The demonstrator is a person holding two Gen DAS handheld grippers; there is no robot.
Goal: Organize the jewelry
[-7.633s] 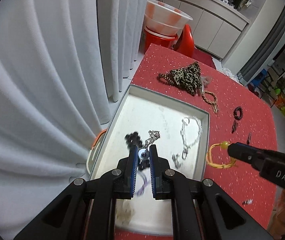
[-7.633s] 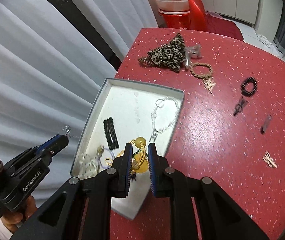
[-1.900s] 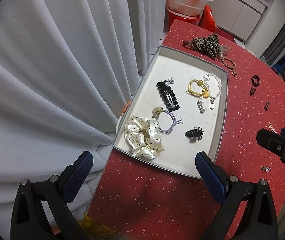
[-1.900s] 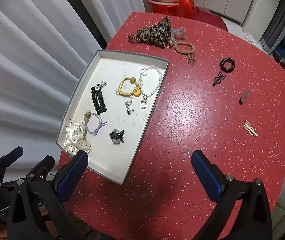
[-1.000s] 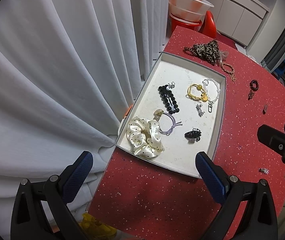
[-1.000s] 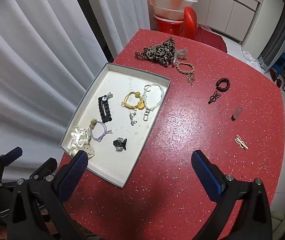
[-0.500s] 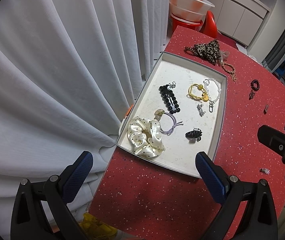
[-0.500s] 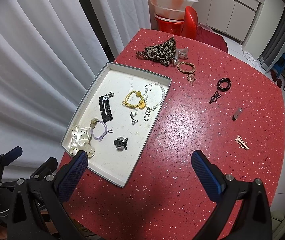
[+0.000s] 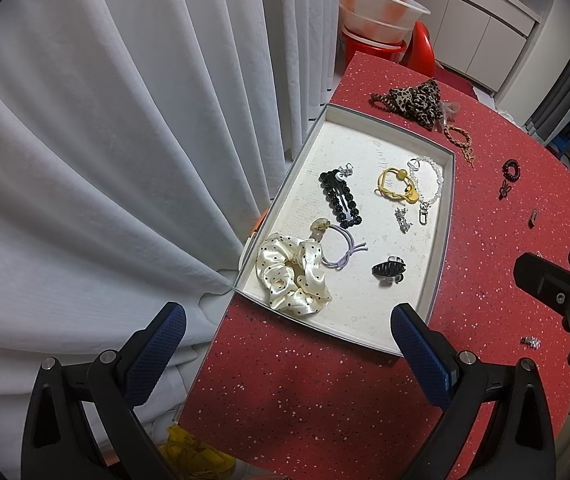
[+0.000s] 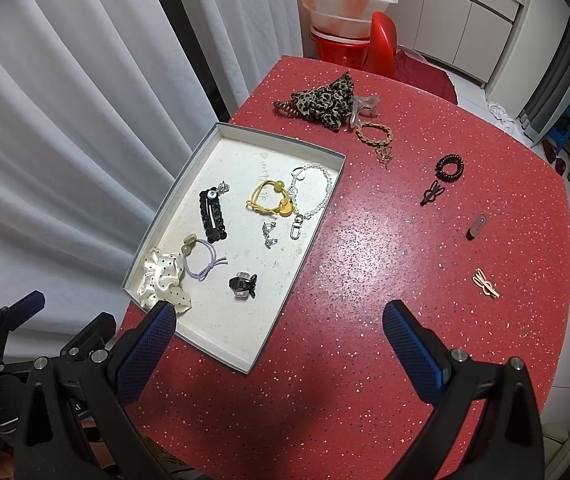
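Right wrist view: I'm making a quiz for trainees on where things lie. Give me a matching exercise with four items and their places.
Items:
1. Polka-dot scrunchie
2. Leopard scrunchie
3. Yellow hair tie
4. Black coil tie

Places:
A. on the table, right of the tray
B. in the tray's near left corner
C. on the table beyond the tray's far end
D. mid-tray, beside the bead chain

Pairs: 1-B, 2-C, 3-D, 4-A
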